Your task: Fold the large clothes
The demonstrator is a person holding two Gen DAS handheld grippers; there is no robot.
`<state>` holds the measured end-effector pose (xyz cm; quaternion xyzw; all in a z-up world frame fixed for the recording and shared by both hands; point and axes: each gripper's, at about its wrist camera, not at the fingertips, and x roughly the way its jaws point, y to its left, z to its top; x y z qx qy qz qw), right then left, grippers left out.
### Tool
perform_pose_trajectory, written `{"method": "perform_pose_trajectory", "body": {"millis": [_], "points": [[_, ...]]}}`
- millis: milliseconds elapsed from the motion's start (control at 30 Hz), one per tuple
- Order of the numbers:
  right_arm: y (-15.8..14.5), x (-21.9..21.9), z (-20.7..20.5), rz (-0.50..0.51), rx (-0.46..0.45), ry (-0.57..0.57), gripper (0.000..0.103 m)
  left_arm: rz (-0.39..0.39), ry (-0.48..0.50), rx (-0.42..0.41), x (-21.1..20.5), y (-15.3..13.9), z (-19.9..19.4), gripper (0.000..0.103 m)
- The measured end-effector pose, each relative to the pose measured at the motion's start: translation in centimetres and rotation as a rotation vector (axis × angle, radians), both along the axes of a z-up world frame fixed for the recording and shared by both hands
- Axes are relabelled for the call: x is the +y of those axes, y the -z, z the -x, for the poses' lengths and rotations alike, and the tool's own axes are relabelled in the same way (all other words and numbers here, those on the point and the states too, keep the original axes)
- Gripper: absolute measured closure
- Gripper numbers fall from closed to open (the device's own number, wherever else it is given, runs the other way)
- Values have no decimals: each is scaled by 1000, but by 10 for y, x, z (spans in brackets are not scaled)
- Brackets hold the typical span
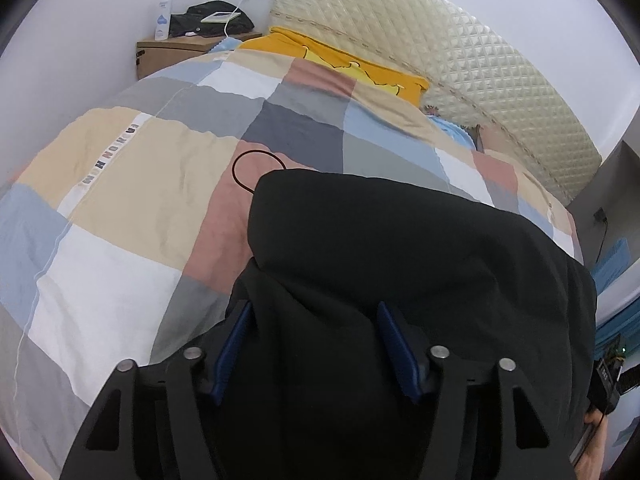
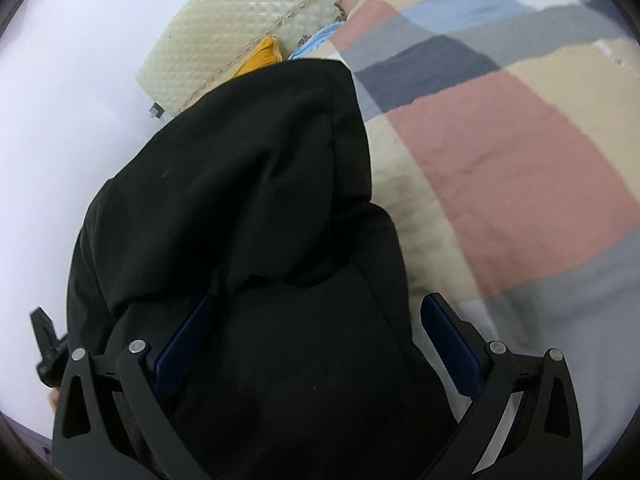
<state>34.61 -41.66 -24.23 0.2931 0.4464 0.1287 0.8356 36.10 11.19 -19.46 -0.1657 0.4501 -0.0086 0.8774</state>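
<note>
A large black garment [image 1: 400, 248] lies bunched on the patchwork duvet [image 1: 132, 184] of a bed. My left gripper [image 1: 316, 340] stands over the garment's near end, and a thick fold fills the gap between its blue pads [image 1: 236, 336], touching both. In the right wrist view the same black garment [image 2: 256, 168] runs away from me toward the headboard. My right gripper [image 2: 320, 340] straddles its near end with jaws spread wide. Its right pad [image 2: 448, 344] stands clear of the cloth, with duvet [image 2: 500, 152] showing in the gap.
A quilted cream headboard [image 1: 460, 52] backs the bed, with a yellow pillow [image 1: 352, 64] against it. A wooden nightstand [image 1: 176, 50] at the far left carries a white bottle [image 1: 163, 16] and a dark bag [image 1: 216, 20]. A thin black loop [image 1: 256, 168] lies on the duvet.
</note>
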Motion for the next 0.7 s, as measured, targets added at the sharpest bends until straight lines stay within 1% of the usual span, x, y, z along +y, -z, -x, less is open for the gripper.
{"method": "perform_pose_trajectory", "body": {"millis": [33,67,100,133,167,200,233,267,300,333,367,467,567,600,633,700], "points": [[1,0,0,-15,-3,7,2,-2,6,0,-1,0,0,48],[2,0,1,-24,-9,14,6,-3,13,-1,-3,0,-1,51],[3,3,2,-41,-12,15,10,-2,21,-3,-5,-1,-1,56],[3,5,3,-35,-10,23,12,-7,27,-4,-7,-2,-1,63],[1,7,4,-23,-15,33,19,-16,31,-10,-9,-3,0,66],[-4,9,6,-11,-37,38,23,-24,32,-18,-11,-5,1,74],[-8,8,7,-8,-56,43,36,-31,33,-29,-12,-8,2,81],[-12,7,9,-5,-69,54,49,-42,37,-35,-13,-10,3,84],[-18,4,12,-15,-95,69,57,-68,45,-42,-15,-13,3,90],[-23,1,14,-30,-114,78,71,-84,50,-56,-17,-17,3,95],[-28,-1,16,-43,-131,85,83,-97,51,-84,-17,-22,5,96],[-46,-6,20,-57,-185,95,92,-80,49,-151,-12,-40,6,97],[-70,-5,20,-34,-256,93,95,-31,39,-226,-1,-65,5,98],[-78,-4,19,-38,-278,100,96,-26,50,-246,0,-75,2,98],[-87,-4,17,-42,-300,109,96,-33,58,-256,0,-80,-1,98],[-97,-5,10,-18,-315,128,96,-68,77,-273,-4,-87,-11,98]]}}
